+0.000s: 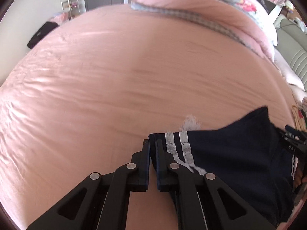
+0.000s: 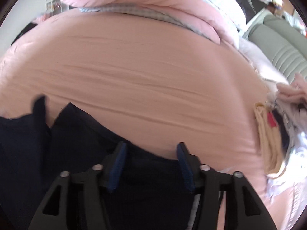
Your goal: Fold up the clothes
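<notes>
A navy garment (image 1: 230,153) with two white side stripes (image 1: 180,147) lies on the pink bed sheet (image 1: 115,76) at the lower right of the left wrist view. My left gripper (image 1: 152,142) is shut on its striped corner, a thin fold of navy cloth pinched between the pads. In the right wrist view the same navy garment (image 2: 57,143) spreads across the lower left. My right gripper (image 2: 151,147) stands open above its edge, the blue pads apart and not pressing the cloth. The right gripper (image 1: 293,140) also shows at the far right edge of the left wrist view.
A folded pink duvet (image 1: 191,5) lies across the far side of the bed. A pile of other clothes (image 2: 278,134) sits at the bed's right edge. A green padded headboard (image 2: 278,44) is at the right, and a black item (image 1: 41,34) at the far left.
</notes>
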{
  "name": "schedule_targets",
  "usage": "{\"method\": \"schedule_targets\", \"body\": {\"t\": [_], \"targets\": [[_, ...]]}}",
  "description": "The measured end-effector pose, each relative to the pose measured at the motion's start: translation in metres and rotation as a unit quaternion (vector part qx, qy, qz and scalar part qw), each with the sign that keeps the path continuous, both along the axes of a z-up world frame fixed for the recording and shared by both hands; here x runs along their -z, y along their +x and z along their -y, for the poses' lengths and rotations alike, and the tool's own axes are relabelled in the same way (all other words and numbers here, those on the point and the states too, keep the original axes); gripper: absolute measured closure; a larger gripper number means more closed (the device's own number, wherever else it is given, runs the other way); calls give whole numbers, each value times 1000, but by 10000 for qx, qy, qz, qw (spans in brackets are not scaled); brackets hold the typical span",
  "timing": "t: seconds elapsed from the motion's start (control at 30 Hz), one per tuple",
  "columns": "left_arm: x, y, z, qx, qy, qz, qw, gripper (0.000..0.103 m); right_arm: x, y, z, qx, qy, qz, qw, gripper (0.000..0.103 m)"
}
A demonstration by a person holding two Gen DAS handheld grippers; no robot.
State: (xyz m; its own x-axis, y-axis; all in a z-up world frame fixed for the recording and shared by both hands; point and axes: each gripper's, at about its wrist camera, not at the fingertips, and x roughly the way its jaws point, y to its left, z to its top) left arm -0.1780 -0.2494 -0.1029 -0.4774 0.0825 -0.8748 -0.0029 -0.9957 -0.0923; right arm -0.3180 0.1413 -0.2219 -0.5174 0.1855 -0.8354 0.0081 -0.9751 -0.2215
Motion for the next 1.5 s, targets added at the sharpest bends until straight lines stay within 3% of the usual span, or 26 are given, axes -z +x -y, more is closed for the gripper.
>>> {"method": "schedule_targets", "body": {"t": [0.1, 0.27, 0.33, 0.37, 0.4, 0.47, 0.57, 0.7, 0.77, 0.83, 0.9, 1.0, 1.13, 1.27, 1.33, 1.37, 1.43, 1.5], "targets": [[-3, 7, 7, -68, 115, 92, 9999, 94, -15, 7, 15, -181, -12, -164, 9997, 49], [-25, 19, 3, -26, -169, -306, 9994, 91, -46, 24, 63, -1039, -606, -449, 9917, 49], [-23, 21, 0, 85, -81, -305, 9995, 91, -42, 22, 88, -1402, -446, -336, 9885, 49], [-17, 7, -11, 214, 162, -208, 9994, 91, -37, 20, 99, -1562, -371, -236, 9867, 54], [-11, -5, -21, 342, 410, -105, 9985, 91, -30, 14, 104, -1694, -369, -108, 9848, 67], [3, -12, -30, 515, 658, 68, 9965, 91, -17, 5, 116, -1882, -292, 126, 9816, 76], [16, -21, -44, 506, -76, -67, 9987, 88, -11, -1, 123, -1774, 37, -71, 9841, 76], [8, -22, -38, 244, -470, -331, 9981, 88, -12, -9, 109, -1091, 86, -293, 9936, 75], [4, -20, -29, 94, -356, -318, 9988, 89, -22, -5, 91, -793, -430, -300, 9955, 75], [-1, -17, -25, 221, 110, -280, 9993, 89, -32, 0, 75, -543, -928, -300, 9938, 75], [-6, -13, -35, 652, 372, -299, 9967, 88, -43, 22, 81, -900, -1197, -220, 9885, 75], [-2, -7, -56, 1194, 596, -197, 9909, 88, -40, 43, 106, -1704, -1203, 172, 9778, 75], [18, -8, -69, 1237, 65, -58, 9923, 88, -13, 39, 129, -1981, -555, 448, 9776, 75], [13, -10, -62, 886, -329, -373, 9948, 88, -10, 27, 125, -1610, -842, 241, 9831, 75], [15, -14, -50, 600, -419, -414, 9965, 87, -12, 23, 123, -1408, -752, 30, 9872, 75], [15, -16, -44, 463, -412, -421, 9972, 85, -15, 24, 123, -1309, -733, -18, 9887, 75], [11, -18, -31, 274, 44, -336, 9990, 85, -20, 24, 117, -1151, -866, -54, 9896, 75], [0, -15, -29, 412, 247, -438, 9979, 85, -31, 32, 110, -1151, -1208, -124, 9859, 75]]}}
